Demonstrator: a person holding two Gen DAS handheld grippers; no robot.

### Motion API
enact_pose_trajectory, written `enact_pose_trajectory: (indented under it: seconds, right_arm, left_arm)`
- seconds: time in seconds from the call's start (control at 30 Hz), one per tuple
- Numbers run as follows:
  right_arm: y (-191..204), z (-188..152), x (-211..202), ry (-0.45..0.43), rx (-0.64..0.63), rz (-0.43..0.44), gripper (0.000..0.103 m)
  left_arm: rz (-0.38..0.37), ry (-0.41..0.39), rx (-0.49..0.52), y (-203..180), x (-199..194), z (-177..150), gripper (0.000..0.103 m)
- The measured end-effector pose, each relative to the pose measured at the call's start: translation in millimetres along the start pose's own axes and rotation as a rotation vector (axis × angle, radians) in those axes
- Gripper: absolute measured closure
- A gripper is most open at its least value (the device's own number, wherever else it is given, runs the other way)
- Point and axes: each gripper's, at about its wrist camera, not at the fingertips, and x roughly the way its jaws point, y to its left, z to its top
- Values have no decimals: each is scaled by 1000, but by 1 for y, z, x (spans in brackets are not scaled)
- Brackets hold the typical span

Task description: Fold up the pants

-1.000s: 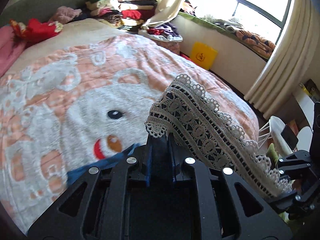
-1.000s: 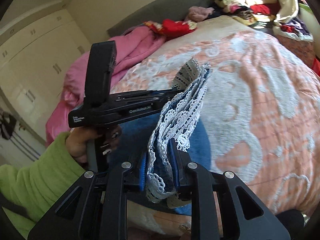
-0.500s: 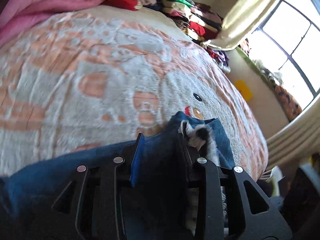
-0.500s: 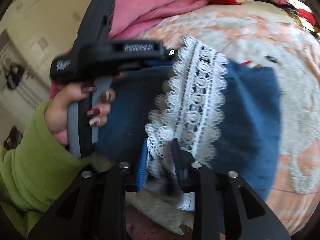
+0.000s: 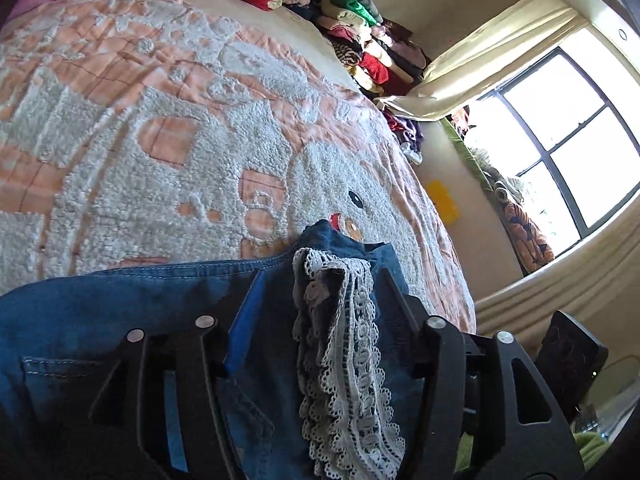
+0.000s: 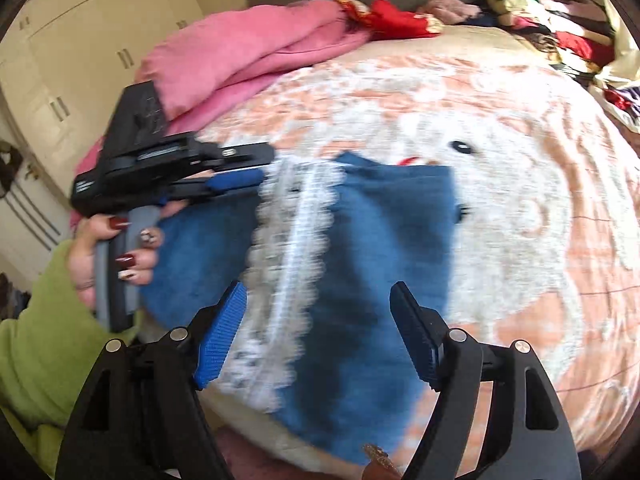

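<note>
Blue denim pants (image 6: 384, 240) with a white lace hem (image 6: 296, 248) lie folded over on the peach and white bedspread (image 6: 520, 208). My right gripper (image 6: 320, 300) is open and empty just above the pants, its blue pads wide apart. My left gripper (image 5: 320, 276) is open, with the lace hem (image 5: 340, 332) and denim (image 5: 100, 320) lying between its fingers. It also shows in the right wrist view (image 6: 240, 176), held at the left edge of the pants beside the lace.
A pink blanket (image 6: 256, 48) and red garment (image 6: 392, 16) lie at the bed's head. A stack of folded clothes (image 5: 372, 44) sits at the far corner. Curtains and a window (image 5: 560, 128) stand beyond the bed. White cupboards (image 6: 80, 40) are on the left.
Both grippers carried the lace hem down onto the bed and laid it over the pants. The right gripper opened and let go of the lace; the left gripper also opened.
</note>
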Motion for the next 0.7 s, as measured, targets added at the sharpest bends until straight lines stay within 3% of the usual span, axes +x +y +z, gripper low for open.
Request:
enact_pose_trajectory:
  seconds: [0.07, 0.17, 0.2, 0.27, 0.4, 0.53, 0.7]
  right_arm:
    - [-5, 4, 9, 7, -7, -15, 29]
    - [-6, 2, 17, 29, -20, -17, 29]
    - [-5, 3, 22, 34, -25, -25, 29]
    - [-4, 1, 29, 53, -32, -40, 29]
    - [-9, 3, 38, 58, -28, -22, 29]
    - [-5, 4, 50, 72, -34, -37, 29]
    - [-7, 0, 57, 89, -32, -55, 29]
  left_arm:
    - [-6, 13, -14, 2, 7, 1, 45]
    - [3, 33, -7, -4, 18, 2, 46]
    - [16, 44, 16, -9, 22, 1, 69]
    - [68, 60, 66, -20, 28, 1, 93]
    - [134, 46, 164, -40, 26, 10, 93]
    - [210, 56, 183, -33, 32, 20, 92]
    - [254, 88, 166, -19, 36, 11, 72]
